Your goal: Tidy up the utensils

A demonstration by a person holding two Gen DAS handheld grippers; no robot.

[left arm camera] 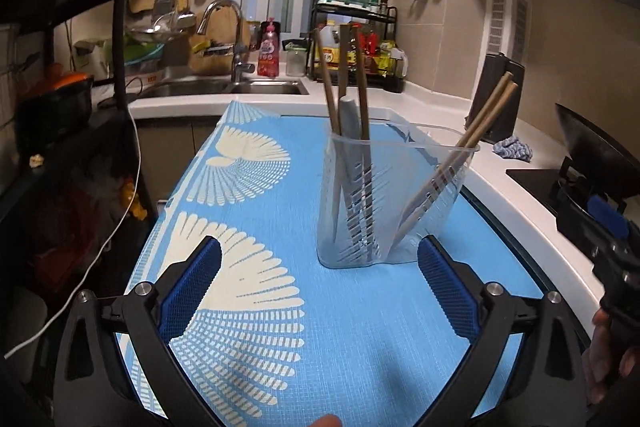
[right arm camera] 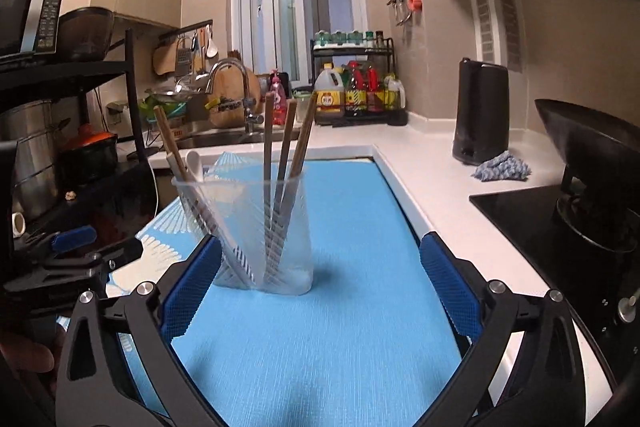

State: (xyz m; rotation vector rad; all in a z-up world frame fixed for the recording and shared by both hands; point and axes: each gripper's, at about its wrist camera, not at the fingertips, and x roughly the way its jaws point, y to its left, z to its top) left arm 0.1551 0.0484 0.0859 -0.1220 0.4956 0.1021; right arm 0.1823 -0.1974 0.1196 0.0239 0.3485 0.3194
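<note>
A clear holder (left arm camera: 394, 203) stands upright on the blue mat (left arm camera: 280, 307) that covers the desk (left arm camera: 440, 107). Inside it lean several wooden chopsticks (left arm camera: 362, 83) and a white spoon (left arm camera: 351, 119); in the left wrist view two chopsticks (left arm camera: 480, 119) tilt off toward the right rim while the others cluster at the left with the spoon. In the right wrist view the same holder (right arm camera: 256, 227) shows the spoon (right arm camera: 195, 165) and one chopstick (right arm camera: 170, 143) leaning left and three chopsticks (right arm camera: 286, 147) fanned near the middle. The left hand-held gripper (left arm camera: 319, 259) hangs just in front of the holder with its blue pads (left arm camera: 192, 291) spread wide and nothing between them. The right hand-held gripper (right arm camera: 320, 255) is likewise spread wide and empty, the holder standing just beyond its left pad (right arm camera: 192, 287). Behind the mat lie a sink (left arm camera: 224, 87) with its tap (left arm camera: 230, 27), a bottle rack (right arm camera: 356, 83), a black kettle (right arm camera: 482, 111) and a blue cloth (right arm camera: 502, 167).
</note>
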